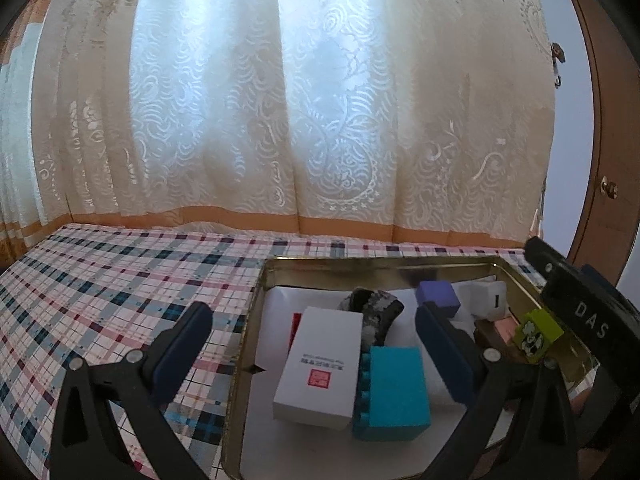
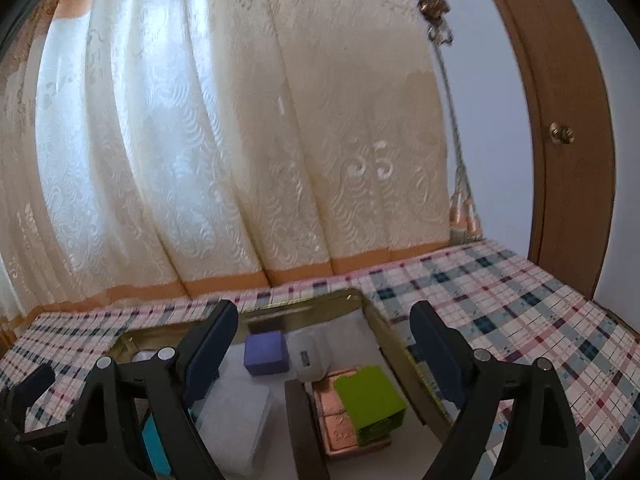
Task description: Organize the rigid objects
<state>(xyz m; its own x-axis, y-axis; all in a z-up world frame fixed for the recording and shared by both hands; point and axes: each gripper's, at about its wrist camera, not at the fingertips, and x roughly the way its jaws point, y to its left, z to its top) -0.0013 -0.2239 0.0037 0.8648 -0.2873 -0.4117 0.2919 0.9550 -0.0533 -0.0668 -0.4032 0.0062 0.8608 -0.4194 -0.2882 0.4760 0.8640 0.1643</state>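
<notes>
Both claws are wide open and hold nothing. Left claw (image 1: 314, 346) hangs over the gold tin (image 1: 256, 280). White box (image 1: 320, 364) lies right between its fingers, long side pointing away, beside the blue block (image 1: 396, 388).

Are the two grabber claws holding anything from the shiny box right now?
No, nothing is held. The left gripper and the right gripper both hang open over the gold tin, with the toys lying loose inside.
</notes>
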